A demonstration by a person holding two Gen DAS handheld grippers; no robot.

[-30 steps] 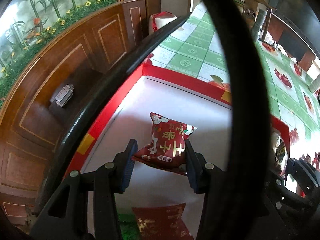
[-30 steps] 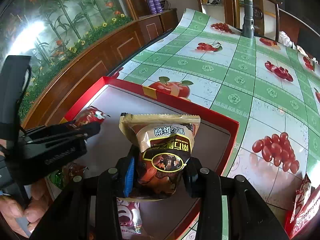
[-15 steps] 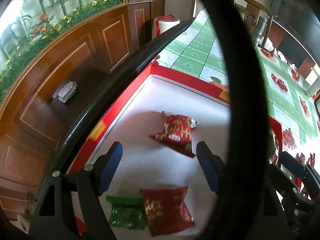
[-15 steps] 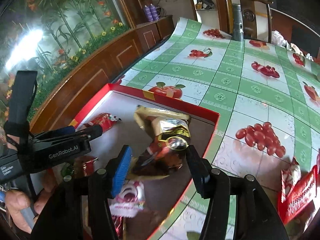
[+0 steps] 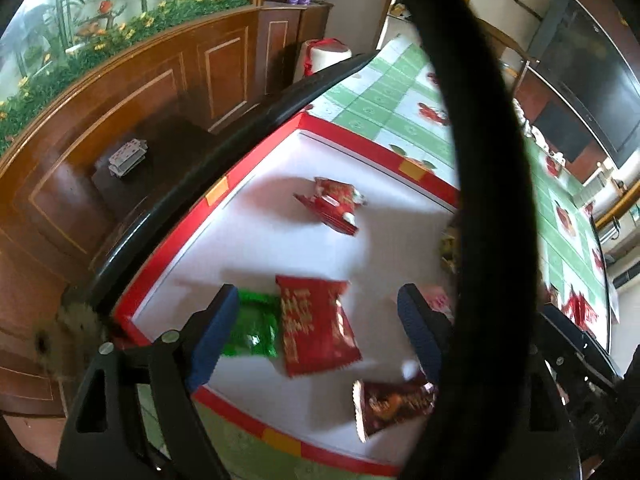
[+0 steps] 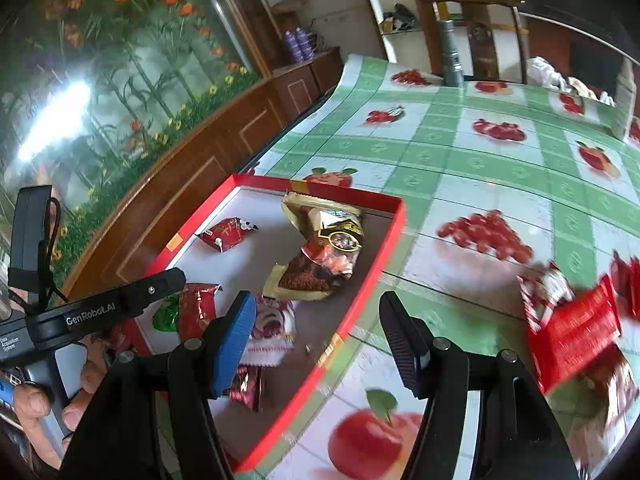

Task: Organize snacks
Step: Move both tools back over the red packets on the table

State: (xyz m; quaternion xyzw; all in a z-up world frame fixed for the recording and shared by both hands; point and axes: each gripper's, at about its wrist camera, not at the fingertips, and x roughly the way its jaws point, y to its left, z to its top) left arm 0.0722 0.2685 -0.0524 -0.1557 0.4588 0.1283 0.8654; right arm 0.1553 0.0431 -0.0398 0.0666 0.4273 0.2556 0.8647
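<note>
A red-rimmed white box (image 6: 394,216) sits on the table's left side and holds several snacks. The brown-gold packet (image 6: 324,250) lies near its far right. A small red packet (image 5: 334,204) lies at the far side, also in the right wrist view (image 6: 226,234). A larger red packet (image 5: 314,326) and a green packet (image 5: 254,326) lie near the front, with a dark red packet (image 5: 394,402). My left gripper (image 5: 316,332) is open and empty above the box. My right gripper (image 6: 316,338) is open and empty over the box's right rim.
Loose red snack packets (image 6: 572,324) lie on the green fruit-print tablecloth (image 6: 480,152) right of the box. A wooden cabinet (image 5: 120,120) runs along the left. A grey flashlight (image 6: 450,54) stands at the far table edge. A black strap (image 5: 492,160) crosses the left wrist view.
Both grippers opened and drew back. The left let go of the small red packet and the right let go of the brown-gold packet; both now lie in the box.
</note>
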